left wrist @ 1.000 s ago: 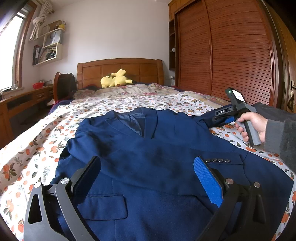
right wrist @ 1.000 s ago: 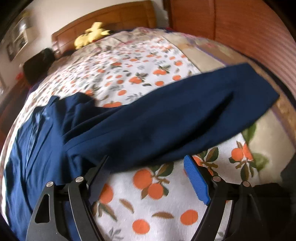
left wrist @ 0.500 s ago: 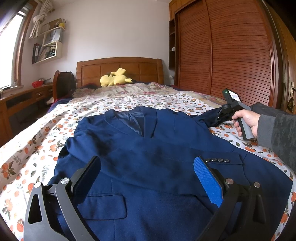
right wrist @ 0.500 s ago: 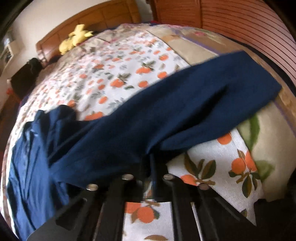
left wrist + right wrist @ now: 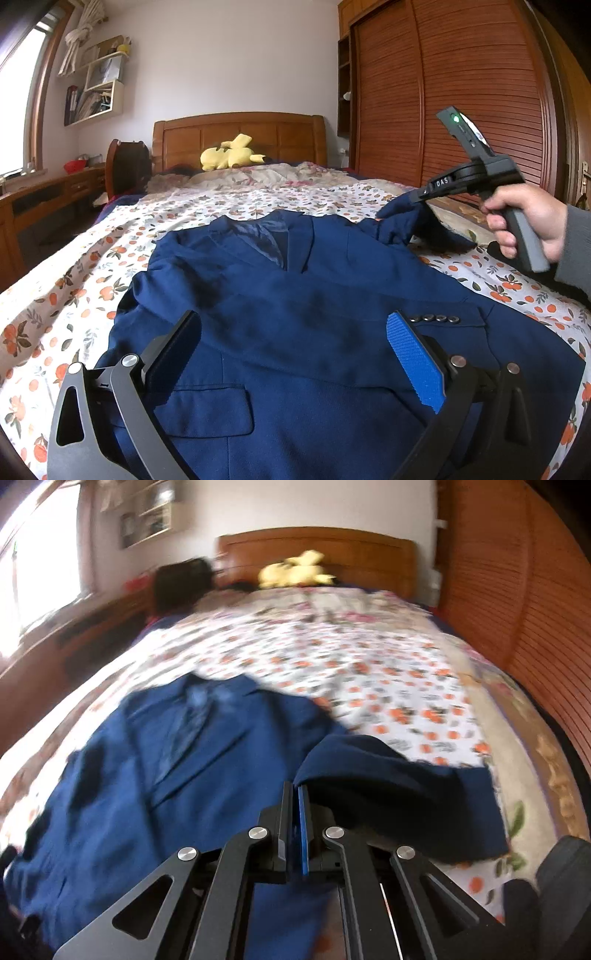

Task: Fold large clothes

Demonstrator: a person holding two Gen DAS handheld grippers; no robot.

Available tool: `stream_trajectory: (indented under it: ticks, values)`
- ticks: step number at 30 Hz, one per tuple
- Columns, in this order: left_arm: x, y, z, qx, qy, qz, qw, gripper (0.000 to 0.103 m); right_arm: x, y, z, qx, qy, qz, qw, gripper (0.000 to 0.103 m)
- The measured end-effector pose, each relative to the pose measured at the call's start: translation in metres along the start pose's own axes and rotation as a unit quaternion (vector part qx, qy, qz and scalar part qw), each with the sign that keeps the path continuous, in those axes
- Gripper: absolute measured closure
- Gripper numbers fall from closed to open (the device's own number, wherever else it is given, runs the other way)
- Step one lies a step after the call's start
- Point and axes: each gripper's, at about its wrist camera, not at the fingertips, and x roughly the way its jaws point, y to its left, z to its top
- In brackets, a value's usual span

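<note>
A navy blue suit jacket (image 5: 295, 314) lies front up on the flower-print bedspread (image 5: 74, 295), collar toward the headboard. One sleeve lies folded across its chest, cuff buttons (image 5: 436, 318) showing. My left gripper (image 5: 295, 332) hovers open over the jacket's lower front, nothing between its fingers. My right gripper (image 5: 295, 794), held by a hand (image 5: 524, 221), is shut on the jacket's other sleeve (image 5: 388, 775) and holds it lifted off the bed at the right; in the left wrist view the sleeve (image 5: 402, 218) hangs bunched from its tip.
A yellow plush toy (image 5: 231, 153) lies by the wooden headboard (image 5: 240, 129). A slatted wooden wardrobe (image 5: 461, 92) runs along the bed's right side. A desk (image 5: 44, 192), a dark chair (image 5: 127, 170) and wall shelves stand at the left.
My right gripper went from open beside the sleeve to shut on it, then rose and swung toward the jacket body, lifting the sleeve. The left gripper stayed still.
</note>
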Motion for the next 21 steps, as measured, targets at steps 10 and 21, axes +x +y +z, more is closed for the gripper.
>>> stream_trajectory:
  ticks: [10, 21]
  values:
    - [0.001, 0.001, 0.0, 0.0, 0.0, 0.0, 1.0, 0.002, 0.009, 0.038, -0.044, -0.019, 0.06, 0.004, 0.998, 0.088]
    - [0.001, 0.001, 0.0, 0.002, -0.001, 0.001, 1.0, 0.002, -0.028, -0.007, -0.038, 0.035, 0.026, -0.031, 0.999, 0.053]
